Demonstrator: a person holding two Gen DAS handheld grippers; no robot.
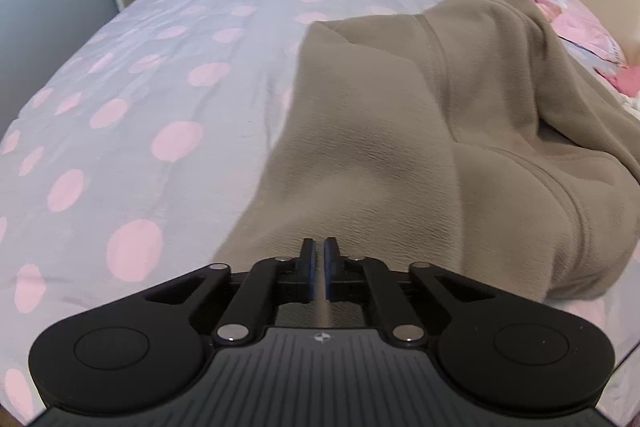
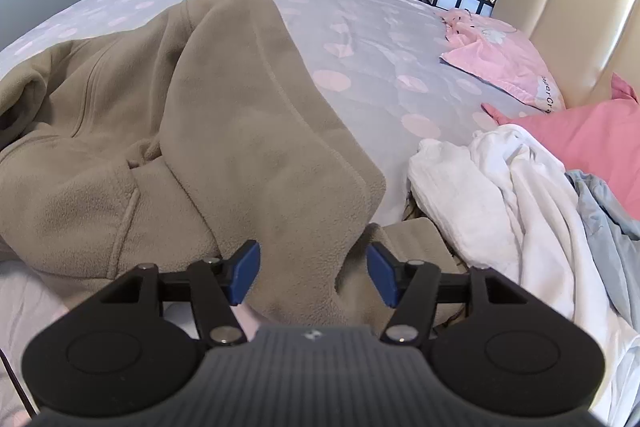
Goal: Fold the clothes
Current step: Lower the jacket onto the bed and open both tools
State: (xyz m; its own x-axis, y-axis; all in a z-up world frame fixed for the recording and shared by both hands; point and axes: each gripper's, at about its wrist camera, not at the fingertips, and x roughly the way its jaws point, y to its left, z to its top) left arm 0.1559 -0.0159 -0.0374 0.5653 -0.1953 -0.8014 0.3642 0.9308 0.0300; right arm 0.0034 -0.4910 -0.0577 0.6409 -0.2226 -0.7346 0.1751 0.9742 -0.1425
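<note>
A beige fleece garment (image 1: 420, 131) lies crumpled on the bed. In the left wrist view my left gripper (image 1: 319, 251) is shut on the near edge of the fleece, which runs out from between the fingers. In the right wrist view the same fleece (image 2: 224, 123) spreads across the left and middle. My right gripper (image 2: 312, 263) is open, with a fold of the fleece lying between its blue pads (image 2: 382, 273); the pads do not press it.
The bed has a pale lilac cover with pink dots (image 1: 160, 75). A pile of white (image 2: 492, 195), grey-blue (image 2: 612, 227) and pink clothes (image 2: 592, 135) lies at the right. A pink pillow (image 2: 504, 67) rests against the cream headboard (image 2: 568, 7). A dark wardrobe stands behind the bed.
</note>
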